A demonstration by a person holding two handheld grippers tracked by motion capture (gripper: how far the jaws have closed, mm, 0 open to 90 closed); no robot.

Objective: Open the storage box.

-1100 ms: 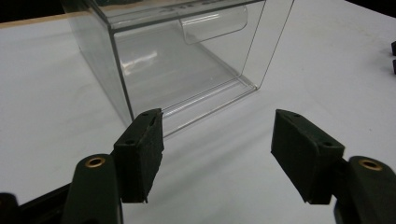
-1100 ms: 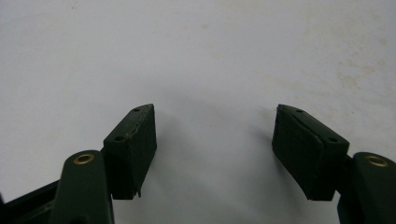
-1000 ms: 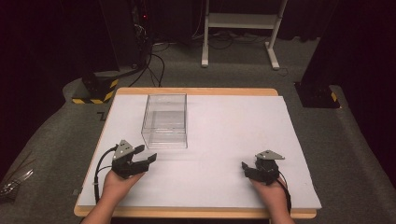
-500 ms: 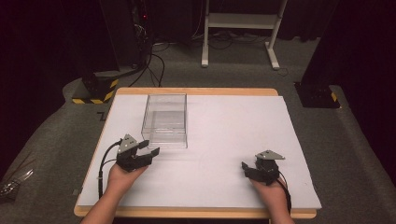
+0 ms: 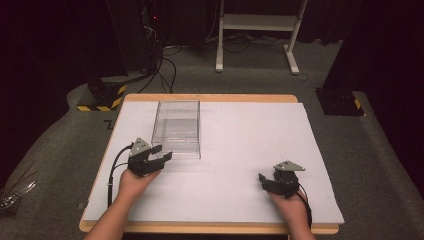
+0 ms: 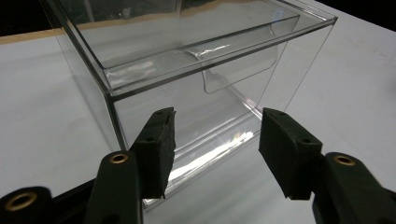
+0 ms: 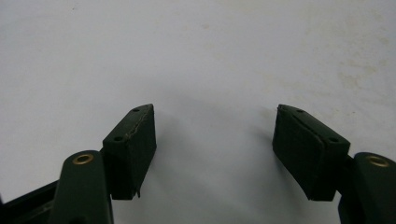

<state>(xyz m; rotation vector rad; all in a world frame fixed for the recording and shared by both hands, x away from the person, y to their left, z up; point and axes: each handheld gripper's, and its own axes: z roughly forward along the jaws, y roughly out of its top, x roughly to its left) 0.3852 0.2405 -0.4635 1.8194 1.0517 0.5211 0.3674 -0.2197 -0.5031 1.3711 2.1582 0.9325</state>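
Note:
A clear plastic box [image 5: 177, 127] with a drawer-like front stands on the white sheet at the table's left half. My left gripper [image 5: 161, 152] is open, its jaws close in front of the box's near end without touching it. In the left gripper view the box [image 6: 196, 60] rises just beyond the open jaws, and a clear handle tab [image 6: 238, 72] shows on its front panel. Near the table's front right my right gripper [image 5: 264, 181] rests low and open. In the right gripper view, bare white sheet lies between the jaws of the right gripper [image 7: 215, 135].
The white sheet [image 5: 250, 145] covers a wooden table [image 5: 210, 98]. Grey carpet surrounds it, with a white stand [image 5: 255, 30], black cables and a yellow-black striped base [image 5: 102, 97] beyond the far edge. A black base [image 5: 340, 102] stands at the far right.
My left gripper has moved forward and to the right, up to the near end of the clear box. The right gripper has stayed in place.

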